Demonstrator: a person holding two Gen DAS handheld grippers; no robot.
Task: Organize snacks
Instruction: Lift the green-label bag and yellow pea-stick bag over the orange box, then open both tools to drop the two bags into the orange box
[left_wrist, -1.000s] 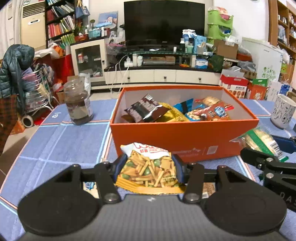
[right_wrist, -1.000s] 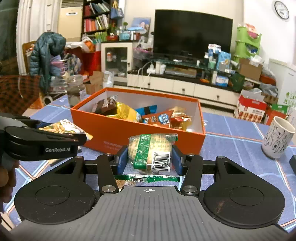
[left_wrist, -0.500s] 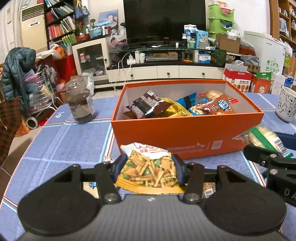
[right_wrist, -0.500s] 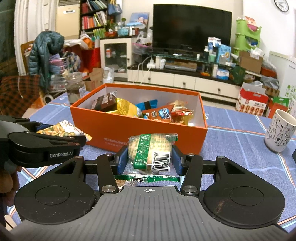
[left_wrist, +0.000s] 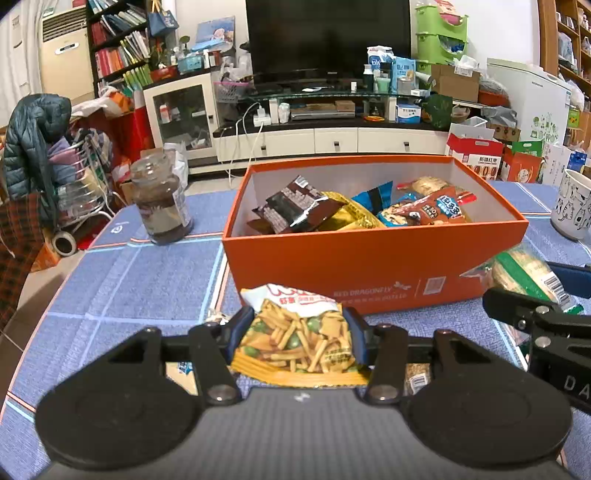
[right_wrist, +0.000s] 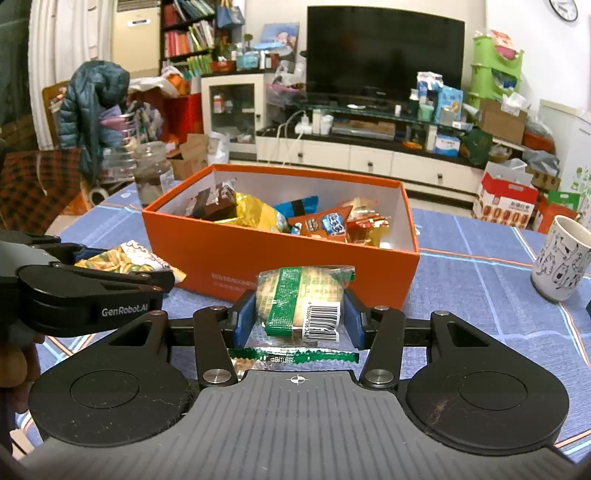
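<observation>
Jar (left_wrist: 160, 205) far left on the blue tablecloth (left_wrist: 147, 269). Left gripper (left_wrist: 297, 334) clamps a pea-snack bag (left_wrist: 299, 338); orange box (left_wrist: 369, 269) (half full) blocks ahead. Right gripper (right_wrist: 299, 317) pinches a cracker pack (right_wrist: 301, 301); mug (right_wrist: 561, 258) far right.

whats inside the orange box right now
The orange box holds a loose pile of snack packets: a dark brown one at the left, a gold one, a blue one and a red-orange one. Whatever lies beneath the pile and the box floor is covered.
</observation>
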